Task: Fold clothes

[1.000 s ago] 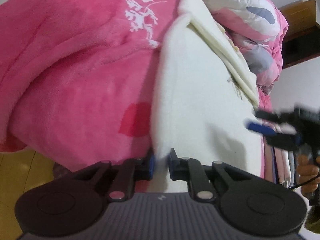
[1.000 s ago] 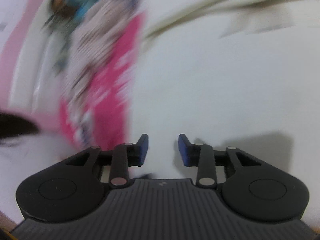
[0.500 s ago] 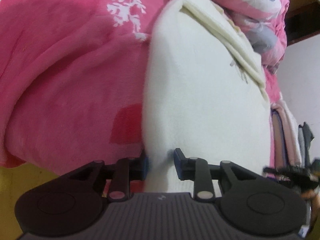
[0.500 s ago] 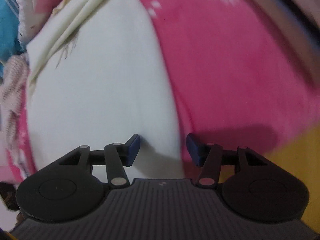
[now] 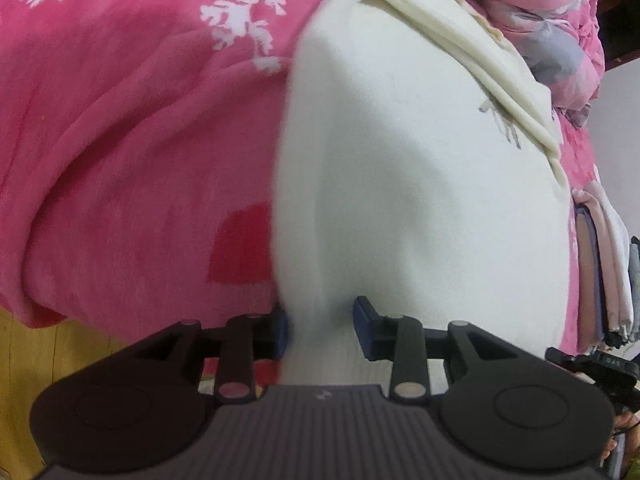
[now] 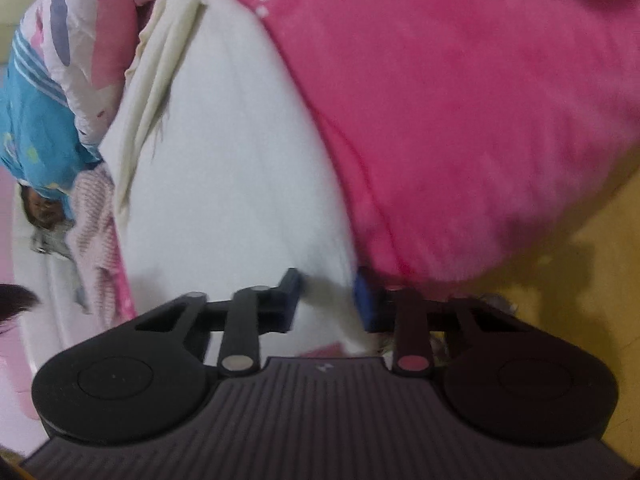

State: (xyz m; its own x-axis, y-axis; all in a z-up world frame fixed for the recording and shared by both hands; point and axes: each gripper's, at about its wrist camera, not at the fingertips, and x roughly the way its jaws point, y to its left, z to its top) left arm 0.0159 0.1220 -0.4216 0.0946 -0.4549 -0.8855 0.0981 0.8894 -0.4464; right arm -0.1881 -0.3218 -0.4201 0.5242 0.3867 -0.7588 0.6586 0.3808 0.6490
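Note:
A white fleece garment lies spread on a pink blanket, with a cream folded layer along its far side. My left gripper stands open at the near left edge, the hem lying between its fingers and touching only the left pad. In the right wrist view the same garment fills the middle. My right gripper is shut on its near corner, white fabric filling the gap between the blue pads. The right gripper's black body shows at the lower right of the left wrist view.
A stack of folded clothes sits right of the garment. A pink and grey quilt is bunched at the back. Blue patterned fabric and striped pink cloth lie to the left. Yellow wooden floor borders the blanket.
The left fingers have spread apart from a tight pinch on the hem. The right gripper swung over to the garment's near corner and its fingers narrowed onto the fabric.

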